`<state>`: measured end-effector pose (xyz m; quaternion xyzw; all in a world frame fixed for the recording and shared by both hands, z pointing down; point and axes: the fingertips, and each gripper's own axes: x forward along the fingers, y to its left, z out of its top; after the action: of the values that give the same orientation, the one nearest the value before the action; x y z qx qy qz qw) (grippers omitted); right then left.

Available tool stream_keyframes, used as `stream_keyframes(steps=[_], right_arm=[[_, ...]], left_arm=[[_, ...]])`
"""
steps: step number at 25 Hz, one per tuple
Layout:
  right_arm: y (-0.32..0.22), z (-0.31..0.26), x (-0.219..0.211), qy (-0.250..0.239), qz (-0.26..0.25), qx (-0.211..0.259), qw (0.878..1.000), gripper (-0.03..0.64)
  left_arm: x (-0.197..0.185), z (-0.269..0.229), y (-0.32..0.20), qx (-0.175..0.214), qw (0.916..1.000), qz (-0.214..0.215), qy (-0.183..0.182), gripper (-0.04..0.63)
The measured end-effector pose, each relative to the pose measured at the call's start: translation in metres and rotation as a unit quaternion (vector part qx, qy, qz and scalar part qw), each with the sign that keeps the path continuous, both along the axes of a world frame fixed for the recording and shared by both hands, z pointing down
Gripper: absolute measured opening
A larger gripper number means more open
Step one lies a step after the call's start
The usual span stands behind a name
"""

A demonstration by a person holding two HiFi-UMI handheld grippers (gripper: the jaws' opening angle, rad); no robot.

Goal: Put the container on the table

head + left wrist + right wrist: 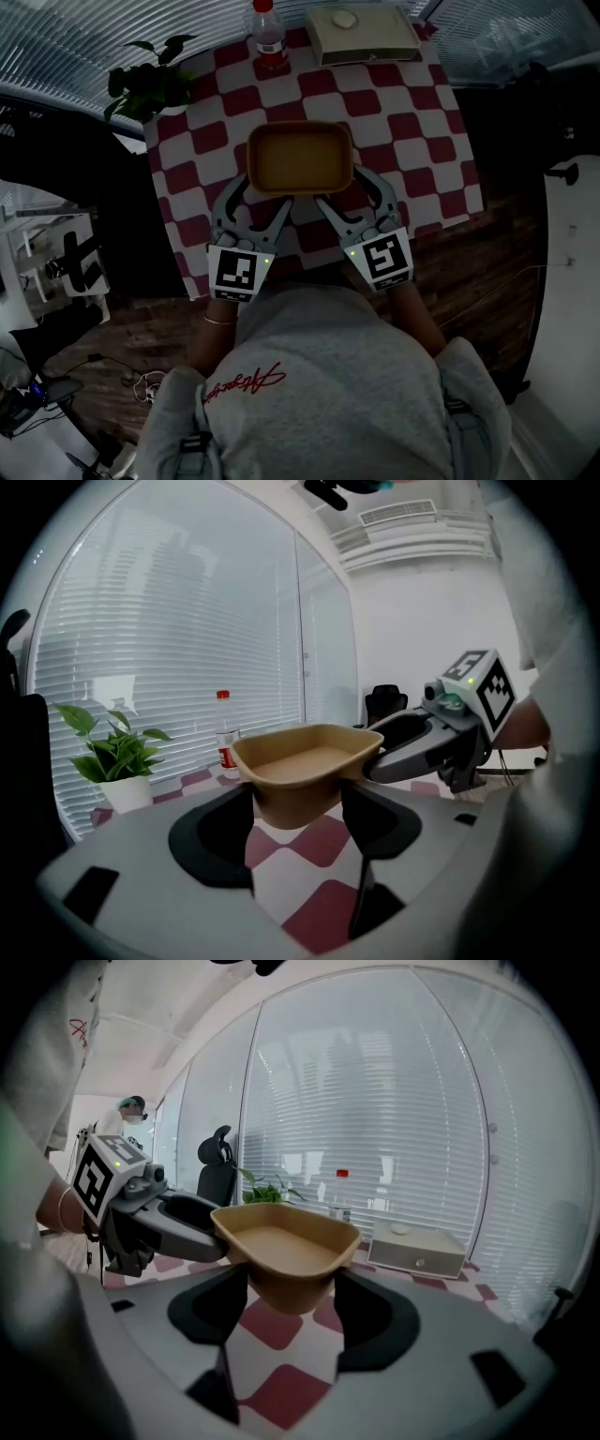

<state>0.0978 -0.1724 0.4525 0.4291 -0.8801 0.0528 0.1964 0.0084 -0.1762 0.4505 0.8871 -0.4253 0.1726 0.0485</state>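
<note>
well, the left gripper (261,198) and right gripper (349,194) each have their jaws closed on the tan container's (299,157) near wall, holding it just above the checkered surface (412,122), upper centre of the frame.

No legible text. Red cursive script on the sweatshirt (328,384): unreadable. Red label on the bottle (269,36): too small.

Tan container held above the checked worktop

The right hand-held gripper (292,1290) has its jaws pressed against both sides of the container (281,1239), above the red-and-white worktop (267,1327). The left hand-held gripper (199,1230) meets its far rim. A bottle (339,1194) and a white box (417,1249) stand by the blinds.
</note>
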Motion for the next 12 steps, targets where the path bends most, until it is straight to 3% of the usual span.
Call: stream_keyframes(steps=[12], right_arm=[[-0.002, 0.022, 0.005, 0.004, -0.012, -0.025, 1.000, 0.293]], left_arm=[[0.005, 0.018, 0.001, -0.016, 0.9997, -0.015, -0.009, 0.302]])
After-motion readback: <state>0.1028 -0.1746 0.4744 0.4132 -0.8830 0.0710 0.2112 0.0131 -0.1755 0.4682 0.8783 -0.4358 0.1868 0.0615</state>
